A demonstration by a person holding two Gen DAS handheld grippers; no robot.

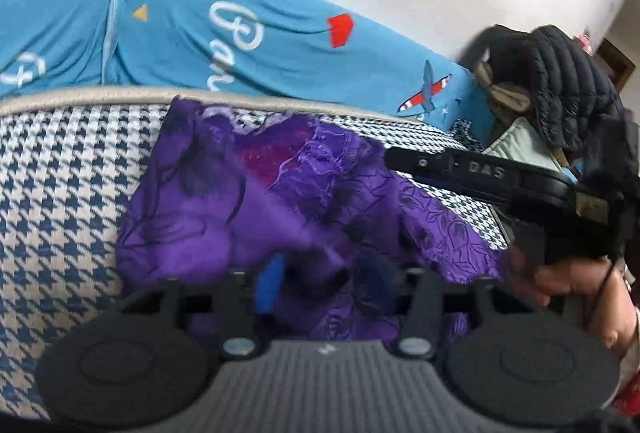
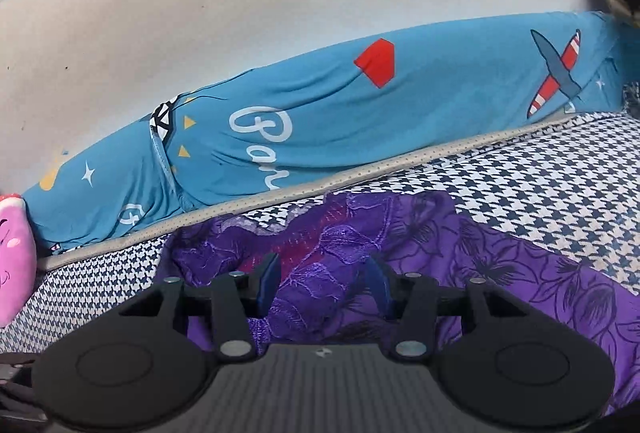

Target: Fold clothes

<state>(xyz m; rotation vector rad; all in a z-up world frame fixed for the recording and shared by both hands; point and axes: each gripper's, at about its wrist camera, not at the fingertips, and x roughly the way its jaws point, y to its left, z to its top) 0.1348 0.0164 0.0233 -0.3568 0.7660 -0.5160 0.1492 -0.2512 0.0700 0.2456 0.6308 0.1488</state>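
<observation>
purple garment [image 2: 400,233] lies near the bed's [image 2: 560,169] far edge; right hand-held gripper [image 2: 324,289] wide above it; left hand-held gripper [image 1: 324,281] blurred, can't tell.

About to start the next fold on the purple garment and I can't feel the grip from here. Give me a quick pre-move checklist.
1. Right gripper open: ok, blue fingers spread over the lace.
2. Left gripper state: cannot tell, fabric blurs and covers its fingers.
3. Purple garment lying flat: not ok, bunched and wrinkled near the collar.
4. Garment fully on the houndstooth mattress: cannot tell, the near edge is hidden.
5. Grippers clear of each other: ok in the left wrist view, the right gripper sits off to the side.
</observation>
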